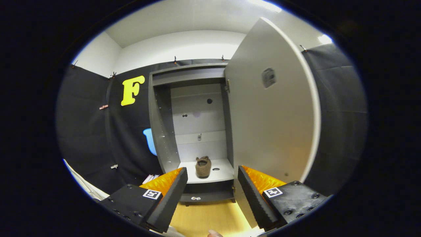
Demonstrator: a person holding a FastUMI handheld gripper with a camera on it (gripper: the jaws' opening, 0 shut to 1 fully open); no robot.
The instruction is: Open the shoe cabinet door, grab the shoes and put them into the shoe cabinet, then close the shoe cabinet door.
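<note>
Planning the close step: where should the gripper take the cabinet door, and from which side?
Probably the door's free vertical edge, approached from the right, outer side. It stands wide open, hinged beside the shelf with the shoe; no handle visible. The gripper is open, holding nothing.

legible text: none | fingers (210, 184): apart, empty

Shoe cabinet (163, 138) – grey frame, paler grey inside; door (269, 115) light grey w/ white edge. Shoe (203, 167) brown, plain, on white shelf (221, 175). Floor (204, 217) – light wood grain. Booth cloth (85, 131) black.
</note>
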